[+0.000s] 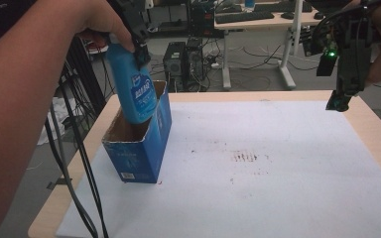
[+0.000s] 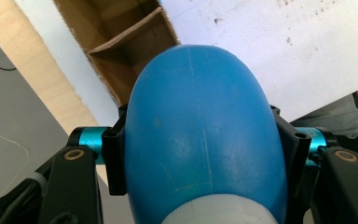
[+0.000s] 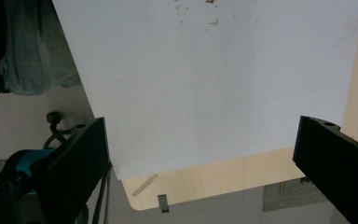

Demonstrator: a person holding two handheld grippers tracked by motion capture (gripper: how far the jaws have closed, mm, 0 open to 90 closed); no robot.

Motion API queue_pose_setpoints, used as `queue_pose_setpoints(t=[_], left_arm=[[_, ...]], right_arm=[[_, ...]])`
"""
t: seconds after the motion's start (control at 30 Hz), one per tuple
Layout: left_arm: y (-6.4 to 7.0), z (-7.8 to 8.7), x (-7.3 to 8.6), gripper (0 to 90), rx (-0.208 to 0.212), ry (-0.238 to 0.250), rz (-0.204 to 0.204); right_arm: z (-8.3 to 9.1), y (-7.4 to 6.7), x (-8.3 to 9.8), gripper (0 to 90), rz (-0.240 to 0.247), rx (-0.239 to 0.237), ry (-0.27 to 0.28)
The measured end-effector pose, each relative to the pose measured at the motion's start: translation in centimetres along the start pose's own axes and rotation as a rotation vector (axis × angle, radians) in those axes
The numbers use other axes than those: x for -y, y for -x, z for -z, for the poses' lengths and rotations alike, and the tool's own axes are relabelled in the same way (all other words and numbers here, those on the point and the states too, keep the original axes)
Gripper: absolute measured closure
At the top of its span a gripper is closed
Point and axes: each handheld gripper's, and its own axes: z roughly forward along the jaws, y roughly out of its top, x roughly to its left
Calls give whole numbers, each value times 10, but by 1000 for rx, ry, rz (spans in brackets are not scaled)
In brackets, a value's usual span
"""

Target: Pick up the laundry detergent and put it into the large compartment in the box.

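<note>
- Tongs on the left [image 1: 138, 47] are clenched on the blue bottle [image 1: 135, 91] near its top, one jaw on each flank, as the left gripper view shows [image 2: 200, 154].
- Bottle hangs tilted, its lower end inside the open top of the blue carton [image 1: 139, 148], its upper part well above the rim.
- Carton stands upright on the white sheet [image 1: 278, 188] at the left part of the table [image 1: 372, 124]; its brown inside with a divider shows in the left gripper view [image 2: 126, 42].
- Tongs on the right [image 1: 338, 103] hang above the far right corner of the sheet, jaws released and wide apart with nothing between them.
- A faint reddish stain [image 1: 245, 157] marks the sheet's middle, well apart from the carton.
</note>
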Motion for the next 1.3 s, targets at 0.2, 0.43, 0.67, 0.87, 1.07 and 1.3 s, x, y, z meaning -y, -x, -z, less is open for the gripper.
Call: queue_pose_setpoints(t=[0.2, 0.43, 0.67, 0.87, 1.07, 1.3], left_arm=[[-11, -3, 1, 371, -8, -1, -29], [-19, -22, 1, 370, -33, -10, -105], [-29, -48, 4, 370, -34, -26, -139], [-34, -73, 5, 370, -23, -41, -189], [-34, -93, 6, 371, -18, -59, -213], [-30, -115, 4, 370, -31, -94, -316]], right_arm=[[0, 1, 2, 26, -14, 1, 1], [-1, 3, 3, 26, -19, 1, 4], [-2, 3, 2, 26, -21, 5, -4], [-3, 3, -1, 26, -15, 2, -1], [-4, 4, -3, 26, -11, -3, -6], [-4, 7, -4, 26, -6, -6, 1]])
